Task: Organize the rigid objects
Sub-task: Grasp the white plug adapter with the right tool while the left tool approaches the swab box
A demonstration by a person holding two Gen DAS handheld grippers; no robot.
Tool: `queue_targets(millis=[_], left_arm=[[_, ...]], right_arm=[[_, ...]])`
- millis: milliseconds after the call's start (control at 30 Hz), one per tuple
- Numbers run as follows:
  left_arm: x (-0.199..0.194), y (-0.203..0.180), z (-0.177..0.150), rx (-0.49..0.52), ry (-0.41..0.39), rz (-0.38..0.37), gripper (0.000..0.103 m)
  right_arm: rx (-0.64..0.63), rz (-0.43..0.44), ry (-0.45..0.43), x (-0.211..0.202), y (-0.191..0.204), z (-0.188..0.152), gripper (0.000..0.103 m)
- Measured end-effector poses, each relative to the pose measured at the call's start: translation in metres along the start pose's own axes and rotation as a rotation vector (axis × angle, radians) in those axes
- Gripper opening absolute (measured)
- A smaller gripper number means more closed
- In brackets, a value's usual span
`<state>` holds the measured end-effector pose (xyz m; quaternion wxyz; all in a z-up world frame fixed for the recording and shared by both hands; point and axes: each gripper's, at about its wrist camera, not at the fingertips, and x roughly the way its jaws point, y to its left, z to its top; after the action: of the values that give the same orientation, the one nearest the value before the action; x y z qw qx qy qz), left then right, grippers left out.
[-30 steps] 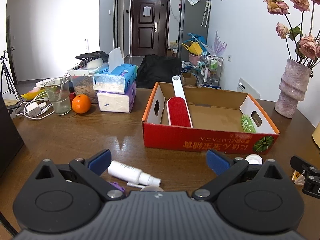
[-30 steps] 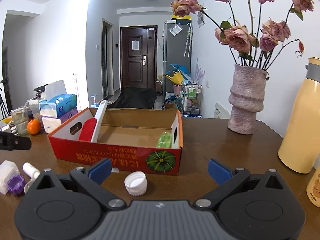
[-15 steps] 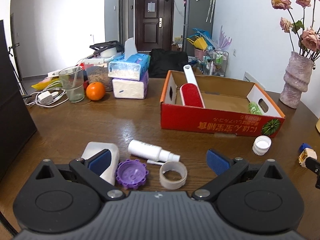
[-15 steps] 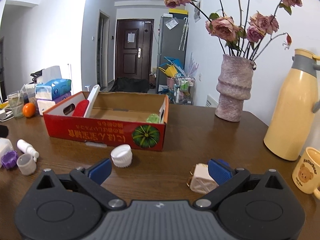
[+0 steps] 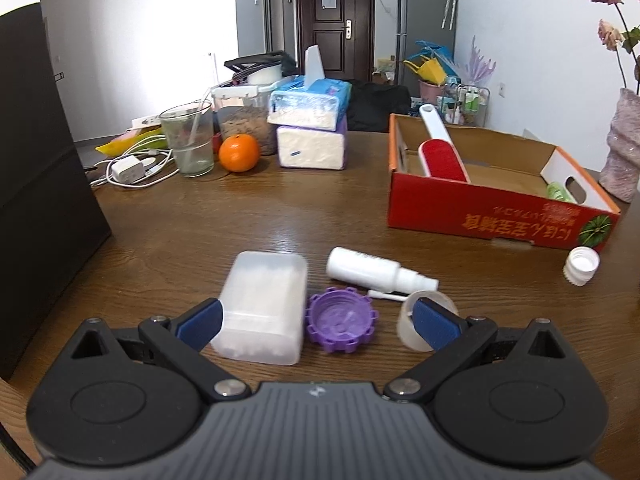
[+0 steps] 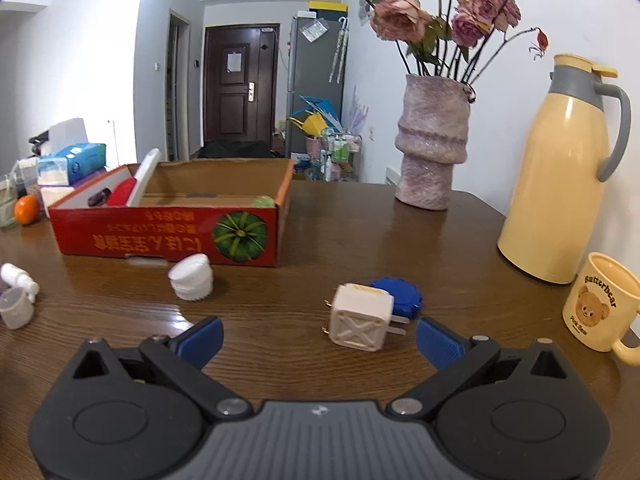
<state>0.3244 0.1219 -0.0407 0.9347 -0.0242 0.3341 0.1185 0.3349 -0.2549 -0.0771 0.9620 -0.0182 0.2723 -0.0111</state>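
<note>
Left wrist: left gripper (image 5: 316,320) spread wide, empty; clear case (image 5: 262,307), purple cap (image 5: 341,325) and tape roll (image 5: 416,320) lie between its fingers, spray bottle (image 5: 376,271) just beyond.
Right wrist: right gripper (image 6: 320,338) spread wide, empty; plug (image 6: 361,317) between its fingers, blue cap (image 6: 398,296) touching behind; box (image 6: 168,236) beyond.

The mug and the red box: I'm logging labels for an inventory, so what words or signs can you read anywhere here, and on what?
"Butterbear" over a bear drawing, on the yellow mug.
Small line under the bear: too blurred to read.
Yellow Chinese characters, upside down, beside a green pumpkin picture, on the red cardboard box: not legible to me.
Print on the white spray bottle and tissue packs: too small.
</note>
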Motion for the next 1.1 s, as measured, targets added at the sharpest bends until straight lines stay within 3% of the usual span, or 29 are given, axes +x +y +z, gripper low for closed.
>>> queue_targets(millis=[433, 733, 867, 1100], left_arm=[[0.017, 0.022, -0.002, -0.036, 0.027, 0.029, 0.103], [0.034, 0.033, -0.004, -0.071, 0.061, 0.05, 0.103], [0.044, 0.037, -0.005, -0.087, 0.079, 0.06, 0.103], [0.056, 0.041, -0.006, -0.107, 0.061, 0.054, 0.103]], right_arm=[[0.048, -0.076, 0.029, 0.044, -0.022, -0.004, 0.101], [0.121, -0.091, 0.086, 0.084, -0.031, 0.005, 0.083], [0.158, -0.089, 0.1, 0.092, -0.036, 0.007, 0.061], [0.169, -0.082, 0.088, 0.088, -0.037, 0.006, 0.059]])
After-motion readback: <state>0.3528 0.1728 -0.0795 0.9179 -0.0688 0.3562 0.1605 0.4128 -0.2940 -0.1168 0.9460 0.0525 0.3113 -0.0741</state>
